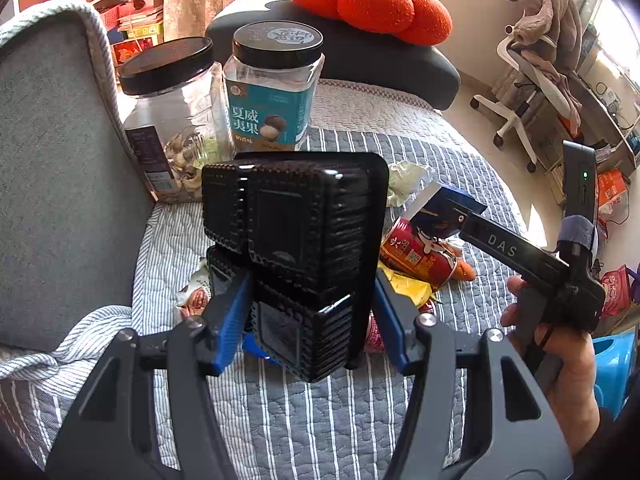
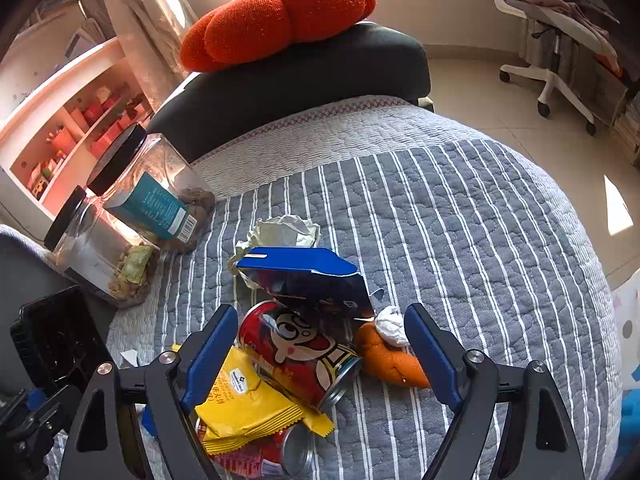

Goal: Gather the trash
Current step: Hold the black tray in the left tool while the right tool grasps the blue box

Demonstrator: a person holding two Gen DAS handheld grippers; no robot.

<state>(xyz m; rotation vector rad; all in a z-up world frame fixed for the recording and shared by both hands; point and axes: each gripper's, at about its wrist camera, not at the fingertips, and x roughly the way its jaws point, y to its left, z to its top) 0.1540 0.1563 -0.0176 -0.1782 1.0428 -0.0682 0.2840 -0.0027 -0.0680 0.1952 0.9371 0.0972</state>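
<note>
Your left gripper (image 1: 308, 312) is clamping an empty black tray (image 1: 296, 240); right gripper (image 2: 320, 360) fingers are hanging released over a red can (image 2: 300, 352). Two jars (image 2: 152, 196) are holding nuts.

Red can (image 2: 298, 354) lying between the right jaws, yellow wrapper (image 2: 248, 400) under it, blue packet (image 2: 304, 276) just beyond, open striped quilt (image 2: 460, 220) past the right-hand jaw, two jars (image 2: 132, 216) beyond the left-hand jaw

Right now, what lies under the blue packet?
Under the blue packet: the red can's top end and crumpled white paper behind. Anything deeper is covered.
</note>
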